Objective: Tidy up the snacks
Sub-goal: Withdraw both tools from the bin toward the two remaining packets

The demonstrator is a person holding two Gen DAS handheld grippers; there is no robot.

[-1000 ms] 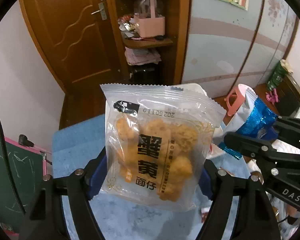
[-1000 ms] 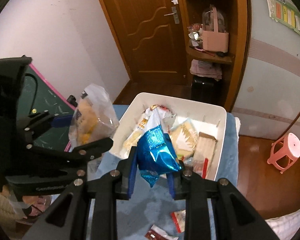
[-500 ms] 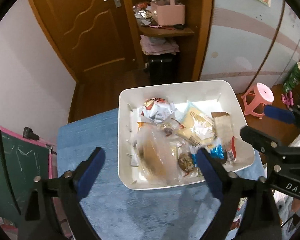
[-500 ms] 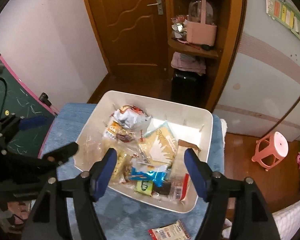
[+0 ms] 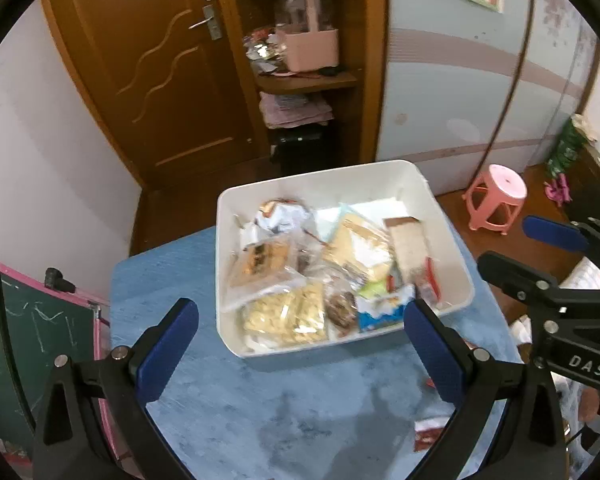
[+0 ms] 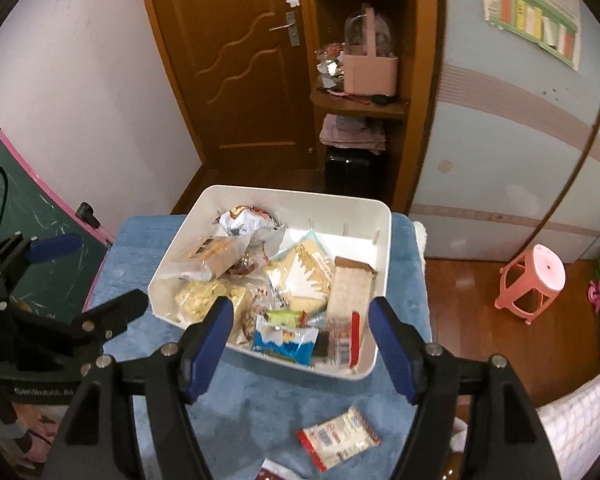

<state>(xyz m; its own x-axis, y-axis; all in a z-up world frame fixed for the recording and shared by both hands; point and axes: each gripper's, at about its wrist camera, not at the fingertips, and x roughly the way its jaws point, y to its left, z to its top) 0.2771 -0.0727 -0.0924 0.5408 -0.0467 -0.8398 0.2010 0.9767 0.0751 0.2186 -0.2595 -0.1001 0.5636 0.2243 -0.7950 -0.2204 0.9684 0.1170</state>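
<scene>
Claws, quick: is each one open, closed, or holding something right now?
Left claw: open, holding nothing, jaws just opened.
Right claw: open, holding nothing, jaws just opened.

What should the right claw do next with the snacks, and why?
Probably lower the right claw to the white packet with red ends on the blue cloth and close on it. Both claws have just been opening and hold nothing, the white bin already holds most snacks, and that packet lies outside it, just below the right claw.
</scene>
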